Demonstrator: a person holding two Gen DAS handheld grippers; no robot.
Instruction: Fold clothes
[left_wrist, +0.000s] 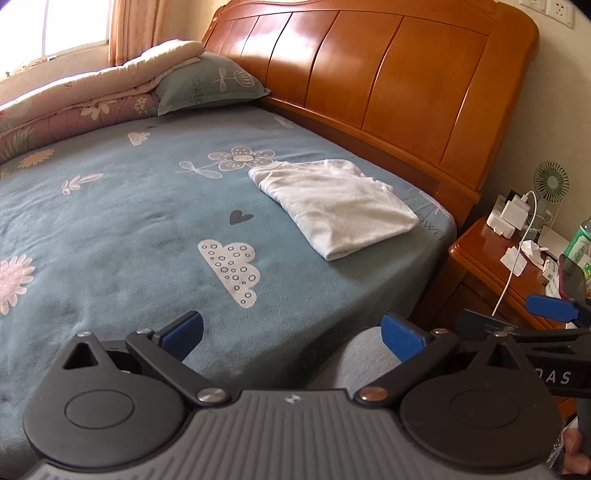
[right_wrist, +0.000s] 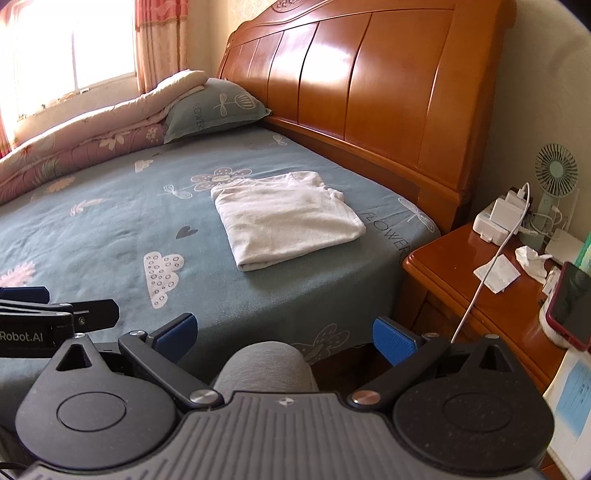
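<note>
A white garment (left_wrist: 334, 205) (right_wrist: 286, 218) lies folded into a neat rectangle on the blue patterned bed sheet (left_wrist: 129, 229) (right_wrist: 92, 236), near the headboard corner. My left gripper (left_wrist: 293, 338) is open, held low at the bed's near edge, well short of the garment, with nothing between its blue pads. My right gripper (right_wrist: 284, 338) is also open and empty, back from the bed's edge above a grey-clad knee (right_wrist: 264, 365). Each gripper shows at the side of the other's view.
A wooden headboard (left_wrist: 388, 74) (right_wrist: 369, 81) rises behind the garment. A rolled quilt (left_wrist: 74, 107) and pillow (left_wrist: 210, 85) line the far side under a window. A bedside cabinet (right_wrist: 480, 288) to the right carries chargers, a cable, tissues, a small fan (right_wrist: 556, 170) and a phone (right_wrist: 570, 306).
</note>
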